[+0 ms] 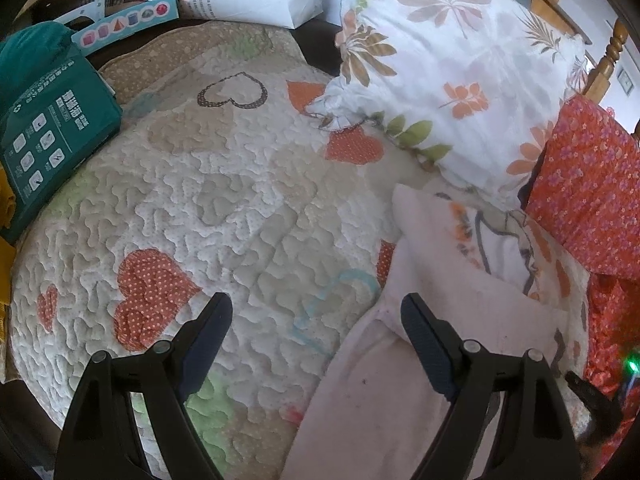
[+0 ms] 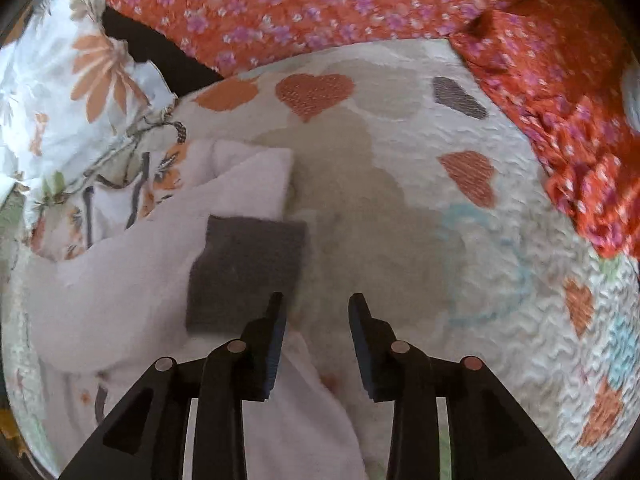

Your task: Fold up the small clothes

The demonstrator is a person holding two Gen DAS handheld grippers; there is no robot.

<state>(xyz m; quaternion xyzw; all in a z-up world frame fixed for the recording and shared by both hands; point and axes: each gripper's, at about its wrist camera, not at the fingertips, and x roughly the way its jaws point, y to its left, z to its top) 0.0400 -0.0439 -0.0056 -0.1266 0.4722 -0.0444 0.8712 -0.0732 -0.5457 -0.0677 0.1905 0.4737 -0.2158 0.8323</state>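
At four o'clock in the left wrist view, the pale pink garment [image 1: 420, 360] lies rumpled on the heart quilt [image 1: 224, 216], the left gripper [image 1: 316, 308] spread wide and holding nothing, one finger just over its edge. The right gripper [image 2: 316, 312], half open and empty, hovers beside the garment's grey patch [image 2: 248, 268] at ten o'clock. Best, I judge, to pinch single-layer corners and pull it flat before folding.

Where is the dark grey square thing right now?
In the right wrist view the dark grey square lies on the pale pink cloth, left of centre, just ahead of the right gripper and its left finger, on the heart quilt.
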